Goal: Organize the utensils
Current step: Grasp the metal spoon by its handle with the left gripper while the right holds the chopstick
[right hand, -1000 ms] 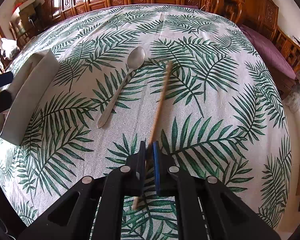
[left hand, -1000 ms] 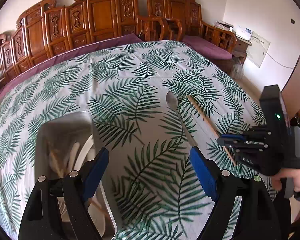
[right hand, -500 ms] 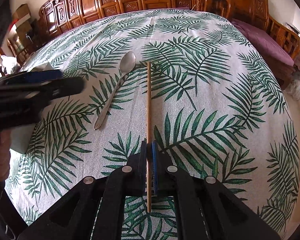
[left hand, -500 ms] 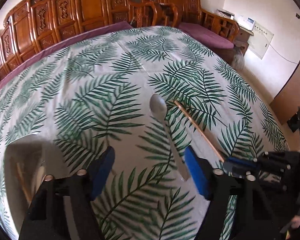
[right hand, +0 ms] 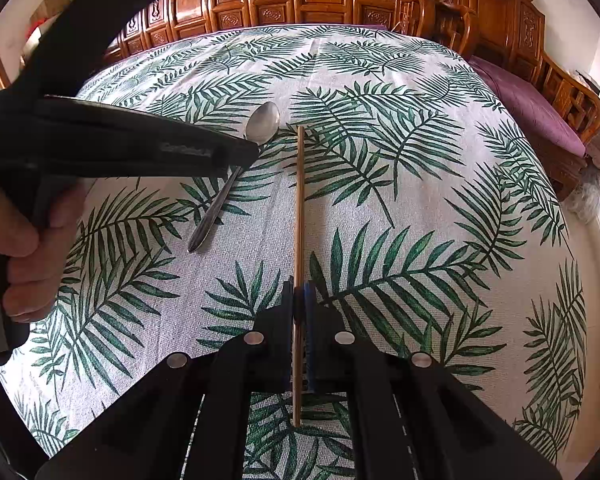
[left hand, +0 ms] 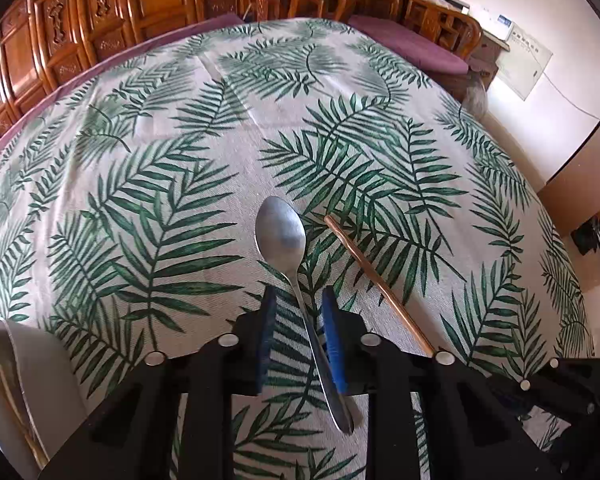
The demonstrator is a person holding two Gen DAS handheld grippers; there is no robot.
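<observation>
The left claw (left hand: 296,322) straddles the handle of the metal spoon (left hand: 281,236), its blue pads (left hand: 332,332) partly drawn in on either side; the right-hand pad looks to be touching the handle while a gap shows at the other, so it is released rather than clamped, placed so a squeeze would catch the handle near its middle. The spoon lies flat on the leaf-print worktop (left hand: 172,168), bowl pointing away ahead of this claw. The right claw (right hand: 299,300) is clenched on the wooden chopstick (right hand: 299,200), which runs straight out ahead between its fingers, with a short tail behind them. Whether the far tip rests on the cloth or is lifted just off it I cannot tell. Gripping the stick along the finger line keeps it from swinging. Low to the left of the left claw sits a pale tray (left hand: 40,384) with sticks already inside, likely where both pieces belong. Judged from this, one utensil is in hand and the spoon's pick-up is about to be closed.
</observation>
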